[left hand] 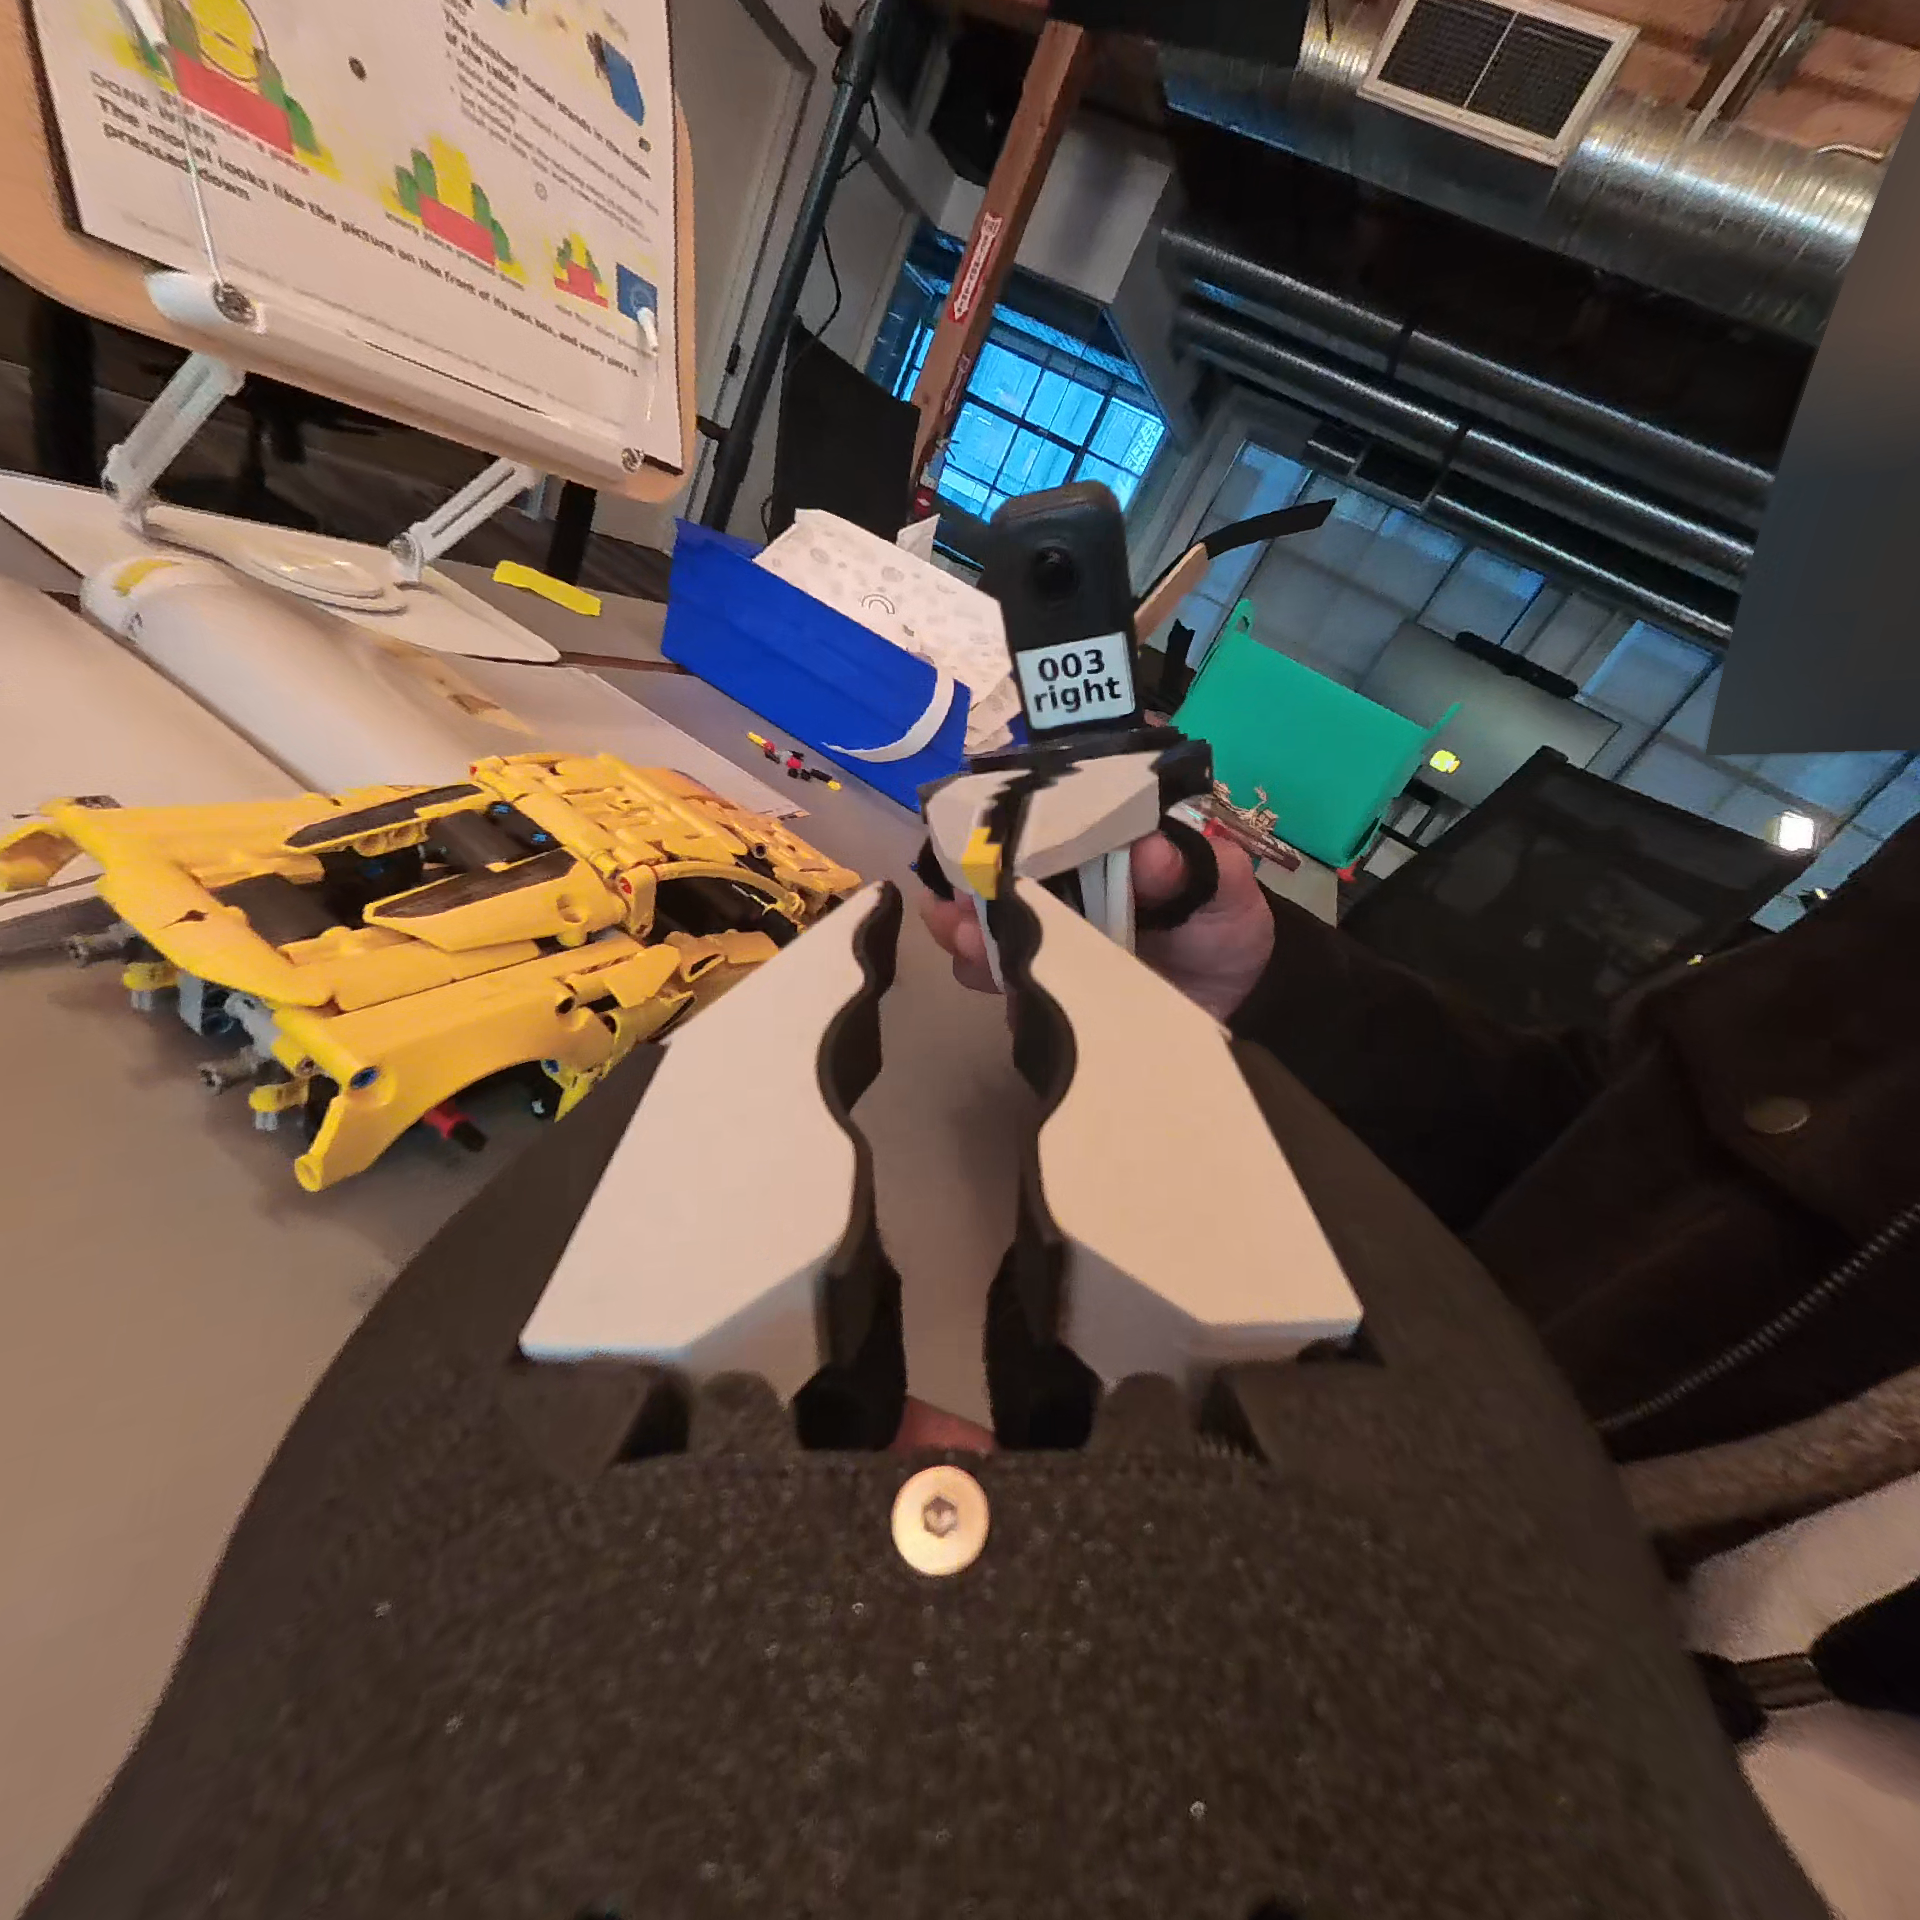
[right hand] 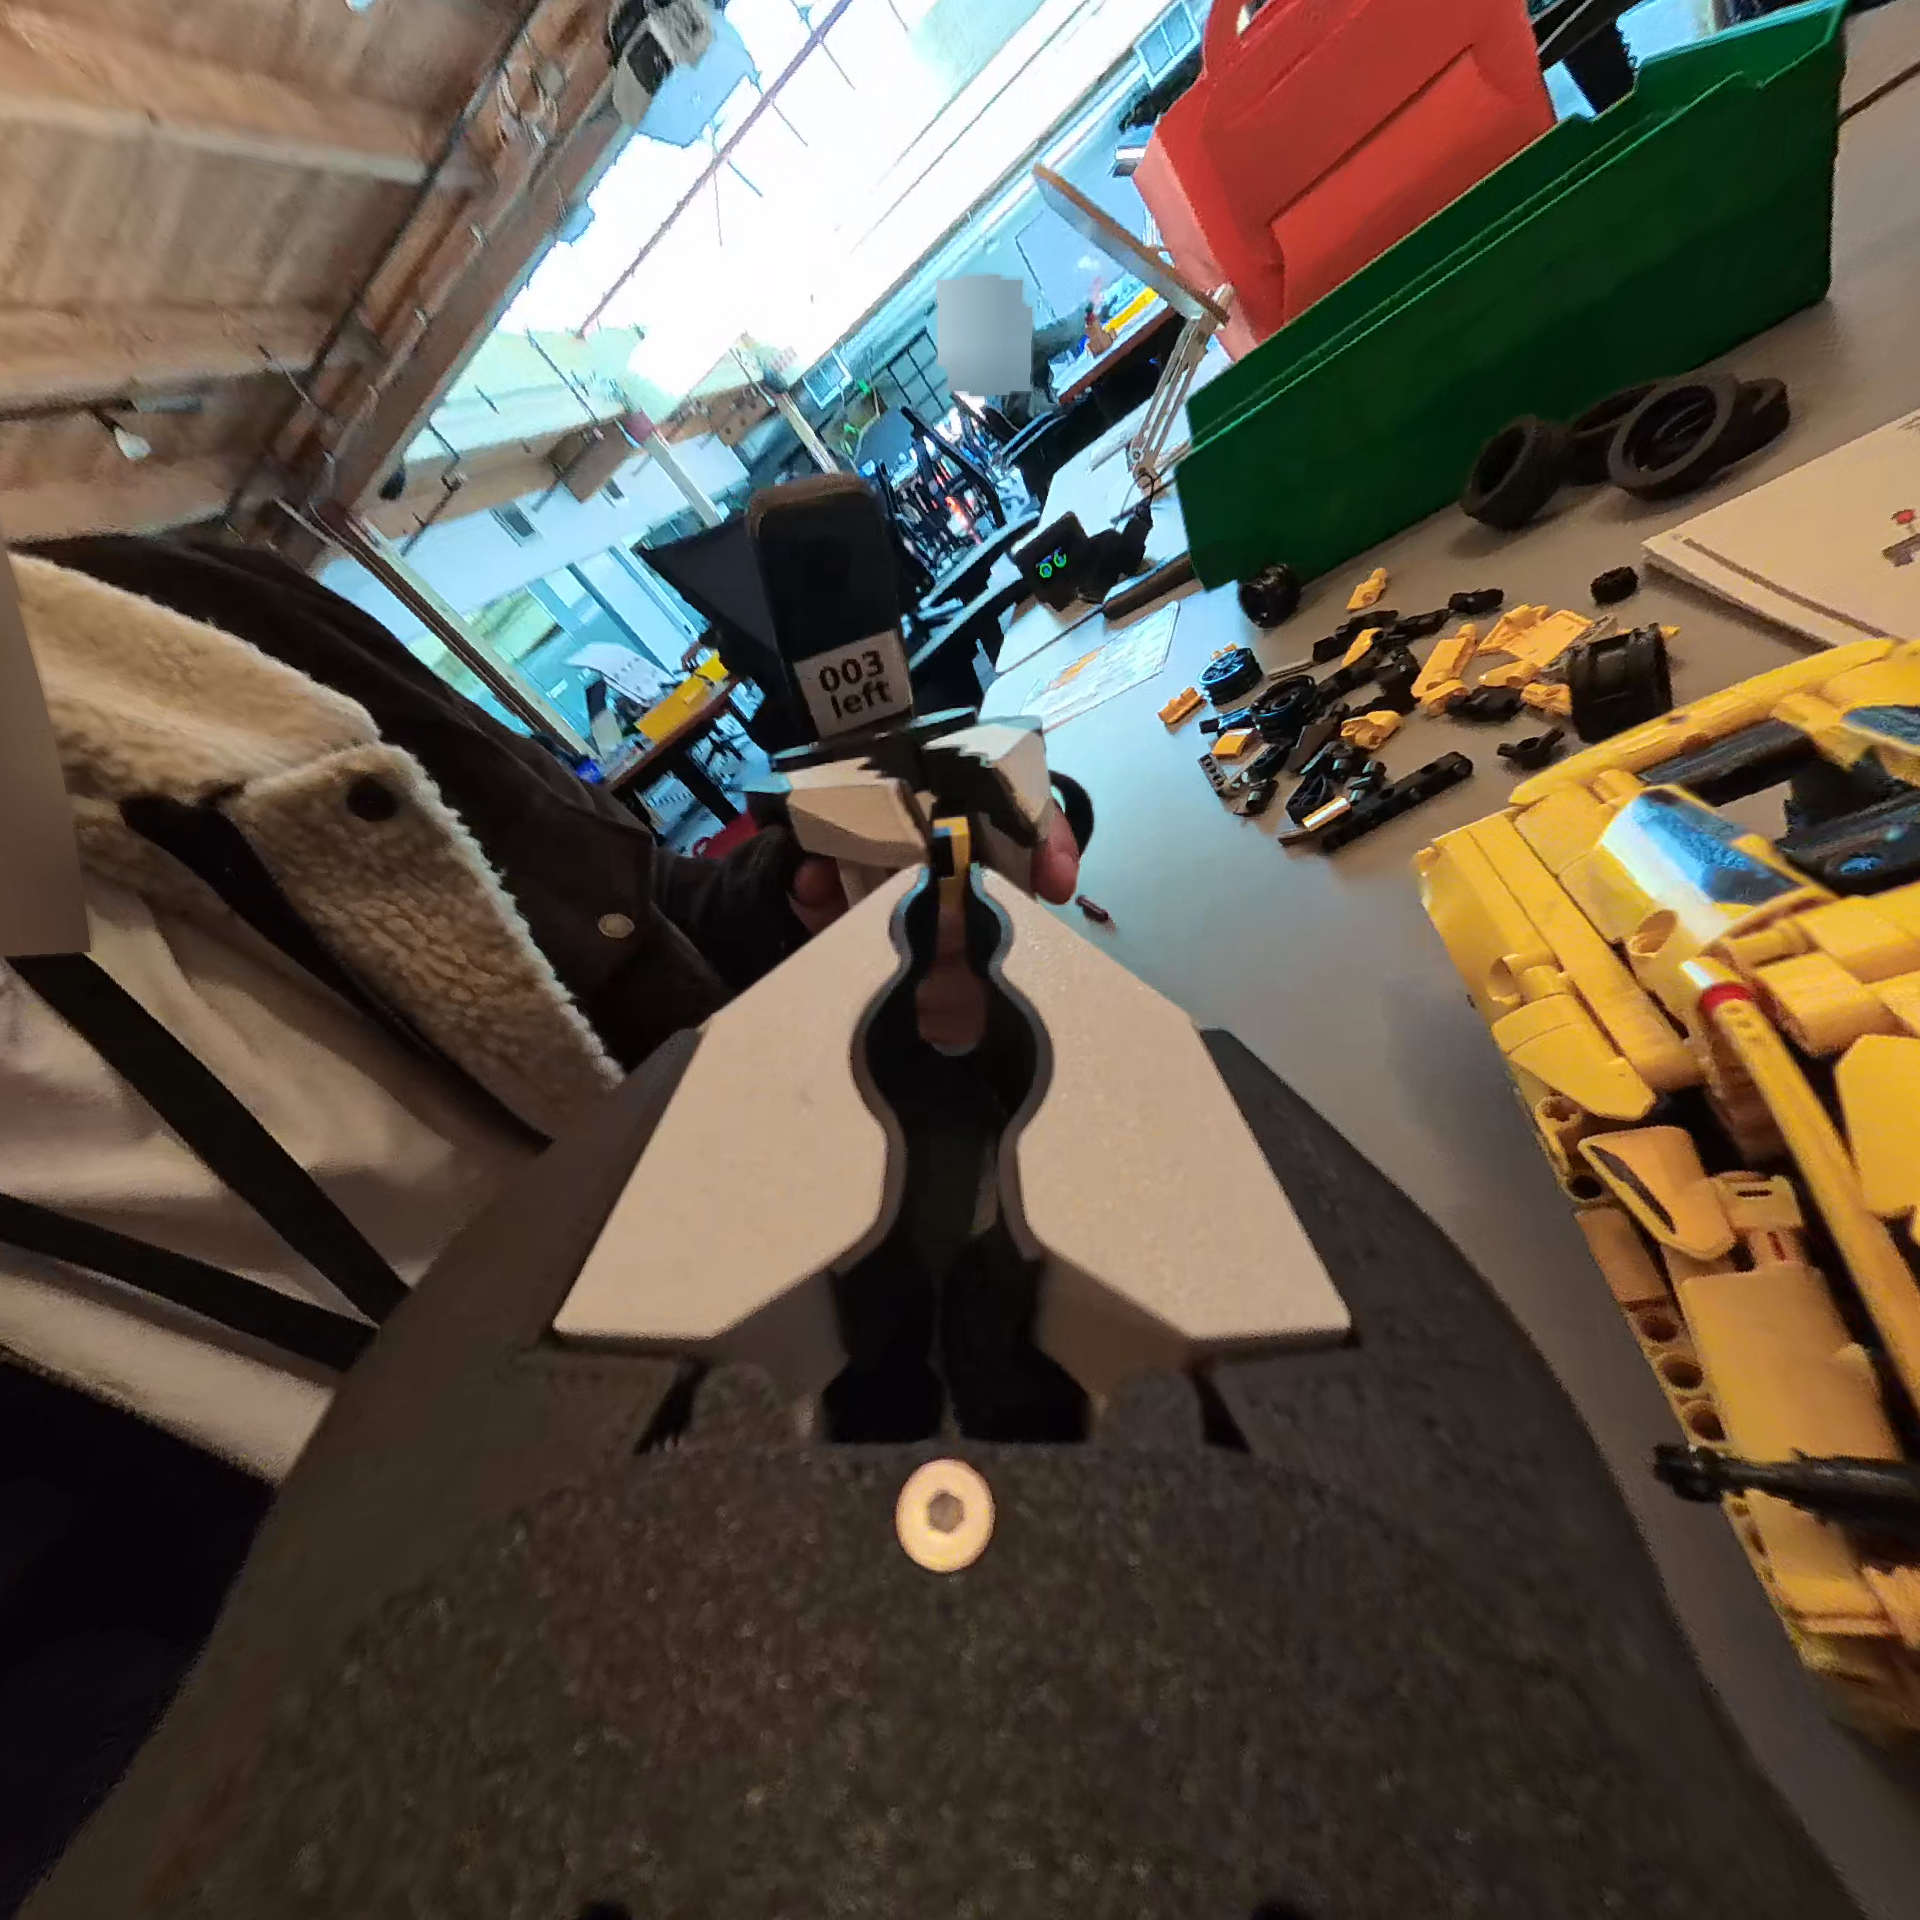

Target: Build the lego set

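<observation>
A small yellow-and-black lego piece (right hand: 951, 847), long axis roughly upright, is held in the air above the grey surface (right hand: 1247, 987). The left gripper (right hand: 940, 821) pinches it. The right gripper (right hand: 951, 904), fingers slightly spread, meets it tip to tip. Each gripper carries a white label with writing.

The yellow lego car body (left hand: 416, 925) lies near the surface's edge.

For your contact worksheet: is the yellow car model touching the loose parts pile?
Apart. The right wrist view shows bare table between the yellow car model and the loose parts pile.
</observation>
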A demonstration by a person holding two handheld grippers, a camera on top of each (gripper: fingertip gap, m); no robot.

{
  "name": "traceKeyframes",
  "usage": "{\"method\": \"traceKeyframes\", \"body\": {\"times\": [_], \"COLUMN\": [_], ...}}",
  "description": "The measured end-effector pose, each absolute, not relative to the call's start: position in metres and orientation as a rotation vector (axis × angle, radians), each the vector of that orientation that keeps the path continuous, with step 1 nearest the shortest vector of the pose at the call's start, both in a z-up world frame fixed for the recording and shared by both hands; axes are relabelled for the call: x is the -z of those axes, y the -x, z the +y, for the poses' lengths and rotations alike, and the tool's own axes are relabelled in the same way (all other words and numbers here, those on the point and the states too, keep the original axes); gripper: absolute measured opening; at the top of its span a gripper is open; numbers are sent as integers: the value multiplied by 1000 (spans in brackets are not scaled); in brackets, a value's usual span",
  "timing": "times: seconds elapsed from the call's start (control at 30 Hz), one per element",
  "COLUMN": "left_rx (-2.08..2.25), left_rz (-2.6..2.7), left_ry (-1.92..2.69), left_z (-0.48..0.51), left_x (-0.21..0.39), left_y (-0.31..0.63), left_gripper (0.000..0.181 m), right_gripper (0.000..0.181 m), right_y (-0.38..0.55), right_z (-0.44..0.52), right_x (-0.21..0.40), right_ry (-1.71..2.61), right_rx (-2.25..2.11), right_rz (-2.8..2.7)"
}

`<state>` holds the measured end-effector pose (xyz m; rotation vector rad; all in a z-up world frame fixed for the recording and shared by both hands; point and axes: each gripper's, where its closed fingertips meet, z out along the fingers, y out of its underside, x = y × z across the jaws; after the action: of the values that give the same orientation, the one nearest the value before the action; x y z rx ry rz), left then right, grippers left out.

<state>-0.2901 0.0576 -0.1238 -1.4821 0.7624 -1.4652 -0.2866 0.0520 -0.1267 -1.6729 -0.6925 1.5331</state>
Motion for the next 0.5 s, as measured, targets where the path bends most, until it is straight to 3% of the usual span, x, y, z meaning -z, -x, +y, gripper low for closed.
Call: {"method": "traceKeyframes", "body": {"times": [0.5], "left_rx": [1510], "left_rz": [835], "left_ry": [1456], "left_z": [43], "left_x": [121], "left_y": [288], "left_gripper": [6], "right_gripper": [3], "right_y": [292], "right_z": [43], "right_x": [129], "right_ry": [1681], "right_rx": [-1598], "right_rz": [-734]}}
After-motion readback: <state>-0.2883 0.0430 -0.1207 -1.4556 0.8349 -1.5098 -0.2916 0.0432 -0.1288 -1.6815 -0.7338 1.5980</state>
